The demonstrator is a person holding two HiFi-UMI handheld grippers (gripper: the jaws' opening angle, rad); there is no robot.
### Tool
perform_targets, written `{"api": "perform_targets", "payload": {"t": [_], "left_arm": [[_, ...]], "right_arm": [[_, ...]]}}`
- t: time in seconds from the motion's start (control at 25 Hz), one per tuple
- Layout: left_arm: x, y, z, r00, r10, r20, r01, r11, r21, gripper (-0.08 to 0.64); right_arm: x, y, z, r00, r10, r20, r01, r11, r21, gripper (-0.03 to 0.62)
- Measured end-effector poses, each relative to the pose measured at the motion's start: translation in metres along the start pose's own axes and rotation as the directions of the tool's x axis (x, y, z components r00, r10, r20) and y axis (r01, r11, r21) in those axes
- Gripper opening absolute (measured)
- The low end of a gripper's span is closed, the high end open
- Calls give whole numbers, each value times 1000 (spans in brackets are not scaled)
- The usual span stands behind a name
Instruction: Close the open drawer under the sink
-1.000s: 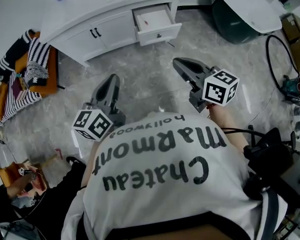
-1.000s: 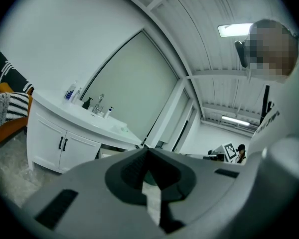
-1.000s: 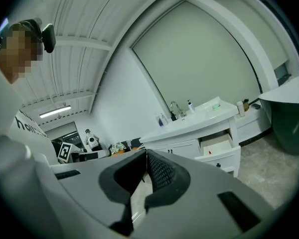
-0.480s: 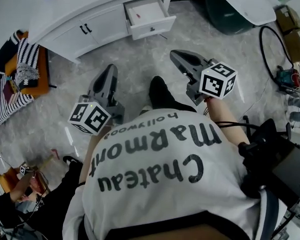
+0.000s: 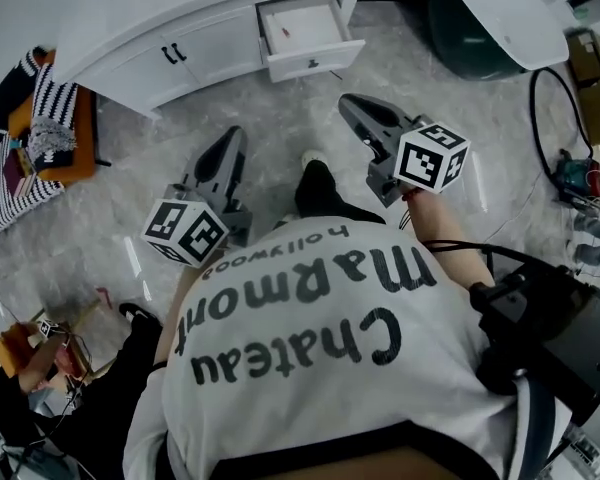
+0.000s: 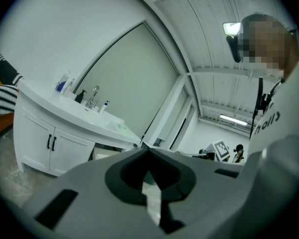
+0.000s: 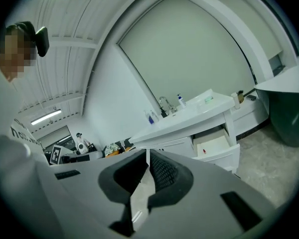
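Two grippers: the left gripper (image 5: 234, 136) and the right gripper (image 5: 350, 103) are both clenched shut with nothing between the jaws, and both are held low over the marble floor (image 5: 280, 118).
Drawer location: the open drawer (image 5: 315, 60) sticks out of the right end of the white vanity cabinet (image 5: 200, 53), below the countertop that carries the sink.
Direction from grippers: the drawer lies ahead of both and well apart from them; neither touches it.
Nearer hand: the right gripper, judging by the head view, where its tip points almost straight at the drawer front; the left gripper sits further back and to the side.
Drawer axis: the front panel runs crosswise to the person, so closing it probably calls for a straight push away, into the cabinet.
Drawer contents: one small red object (image 5: 287, 33), too small to identify, on an otherwise bare white bottom.
Other compartment: the double doors (image 5: 170, 55) to the left of the drawer are closed.
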State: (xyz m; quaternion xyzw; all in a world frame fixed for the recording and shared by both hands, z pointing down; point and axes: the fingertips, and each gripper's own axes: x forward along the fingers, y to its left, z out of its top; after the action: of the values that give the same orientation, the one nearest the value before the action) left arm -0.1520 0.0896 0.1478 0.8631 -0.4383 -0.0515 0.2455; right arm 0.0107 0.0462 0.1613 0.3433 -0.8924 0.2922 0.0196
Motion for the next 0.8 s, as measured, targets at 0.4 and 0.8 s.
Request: {"api": "perform_targets", "payload": {"t": [0.4, 0.8], "left_arm": [[76, 31, -28, 996, 43, -75, -49, 996, -71, 8], [165, 72, -47, 991, 61, -120, -68, 996, -60, 8]], "right_arm": [[52, -91, -5, 995, 20, -101, -8, 993, 119, 14], [118, -198, -41, 971, 56, -232, 0, 972, 235, 14]]}}
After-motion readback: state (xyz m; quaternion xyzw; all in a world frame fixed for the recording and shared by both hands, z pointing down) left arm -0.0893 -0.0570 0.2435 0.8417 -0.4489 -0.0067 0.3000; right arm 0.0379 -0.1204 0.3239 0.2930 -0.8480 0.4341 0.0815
